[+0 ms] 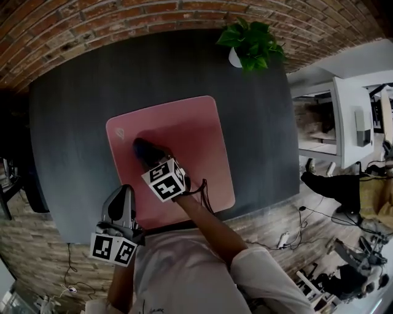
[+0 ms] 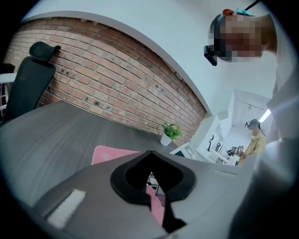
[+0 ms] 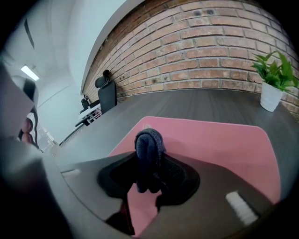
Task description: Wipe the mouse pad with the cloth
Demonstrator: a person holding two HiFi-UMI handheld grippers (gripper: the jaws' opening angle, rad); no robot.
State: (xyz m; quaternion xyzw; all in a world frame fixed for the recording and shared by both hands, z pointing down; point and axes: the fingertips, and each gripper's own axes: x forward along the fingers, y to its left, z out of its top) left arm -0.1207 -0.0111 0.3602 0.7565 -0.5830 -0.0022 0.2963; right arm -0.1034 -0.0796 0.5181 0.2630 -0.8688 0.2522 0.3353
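Note:
A pink mouse pad (image 1: 184, 138) lies on the dark grey table (image 1: 73, 122). My right gripper (image 1: 147, 152) is shut on a dark blue cloth (image 1: 147, 149), bunched and pressed onto the pad's left half. In the right gripper view the folded cloth (image 3: 148, 154) sticks out between the jaws over the pink mouse pad (image 3: 215, 144). My left gripper (image 1: 120, 205) hangs at the table's near edge, off the pad, its jaws together with nothing in them. The left gripper view shows a strip of the mouse pad (image 2: 110, 154) past the jaws.
A potted green plant (image 1: 249, 43) in a white pot stands at the table's far right corner. A brick wall (image 1: 123, 15) runs behind the table. White shelving (image 1: 344, 116) stands to the right. A black office chair (image 2: 28, 79) stands at the table's far left side.

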